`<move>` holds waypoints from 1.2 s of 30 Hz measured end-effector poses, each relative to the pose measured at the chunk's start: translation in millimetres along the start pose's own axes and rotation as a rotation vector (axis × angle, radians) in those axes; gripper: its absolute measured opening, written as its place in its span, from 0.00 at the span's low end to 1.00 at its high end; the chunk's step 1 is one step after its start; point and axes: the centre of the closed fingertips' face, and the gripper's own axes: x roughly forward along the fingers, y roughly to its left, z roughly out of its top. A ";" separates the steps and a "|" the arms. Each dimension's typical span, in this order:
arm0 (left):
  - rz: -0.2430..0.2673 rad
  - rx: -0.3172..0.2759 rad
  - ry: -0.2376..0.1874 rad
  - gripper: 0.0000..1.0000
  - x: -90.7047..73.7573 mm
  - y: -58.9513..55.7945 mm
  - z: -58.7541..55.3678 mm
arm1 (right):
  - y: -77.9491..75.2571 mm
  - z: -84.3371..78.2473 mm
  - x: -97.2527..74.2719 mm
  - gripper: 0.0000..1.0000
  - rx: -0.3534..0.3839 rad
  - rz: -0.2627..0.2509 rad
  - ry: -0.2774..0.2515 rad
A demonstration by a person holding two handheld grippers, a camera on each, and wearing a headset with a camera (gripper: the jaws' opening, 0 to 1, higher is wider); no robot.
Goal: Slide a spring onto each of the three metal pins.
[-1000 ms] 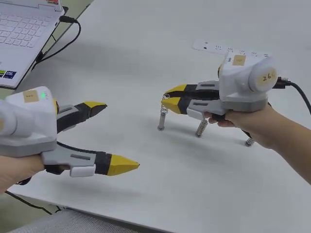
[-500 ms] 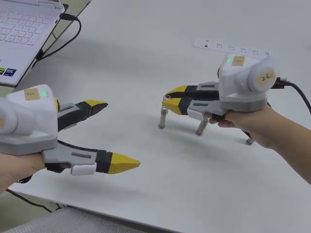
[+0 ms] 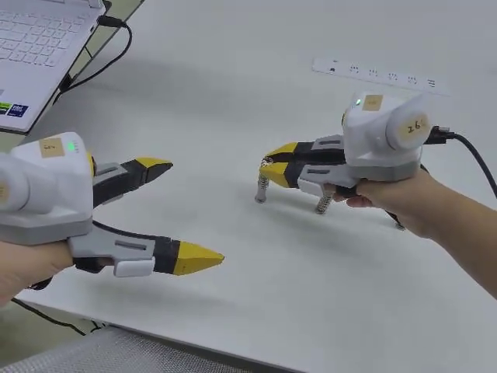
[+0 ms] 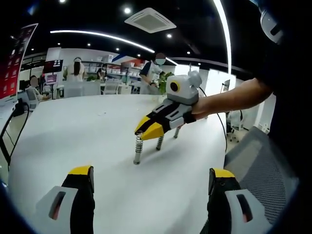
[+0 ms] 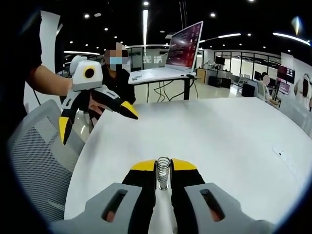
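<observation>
right gripper (image 3: 265, 165) clamps a spring (image 5: 163, 170); left gripper (image 3: 194, 210) gapes empty; third pin (image 3: 401, 225) mostly hidden behind hand (image 3: 392, 198).

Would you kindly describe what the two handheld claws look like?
Both the left claw and right claw have white bodies, grey-and-black jaws ending in pointed yellow tips, a small green light and a tan handwritten sticker. A black cable runs from the right one's rear.

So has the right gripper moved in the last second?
Yes, slightly. Against the leftmost pin, which keeps its place in the head view, the right gripper has sunk lower, hiding more of the spring.
</observation>
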 end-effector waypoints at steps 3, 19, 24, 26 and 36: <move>0.001 0.000 0.000 0.95 0.0 0.3 -0.4 | 1.7 -4.0 2.2 0.08 -0.003 0.004 0.014; 0.007 -0.004 0.001 0.95 -1.5 2.3 -2.1 | 3.6 -18.0 8.8 0.08 -0.010 0.022 0.047; 0.006 -0.005 0.001 0.95 -0.6 1.7 -2.8 | 3.7 -24.0 10.6 0.08 -0.004 0.022 0.061; 0.004 -0.005 0.003 0.95 -0.2 1.3 -3.7 | 3.2 -26.0 11.2 0.08 -0.006 0.020 0.066; 0.007 -0.007 0.002 0.95 -1.4 2.0 -4.2 | 4.2 -34.8 13.0 0.08 -0.015 0.022 0.079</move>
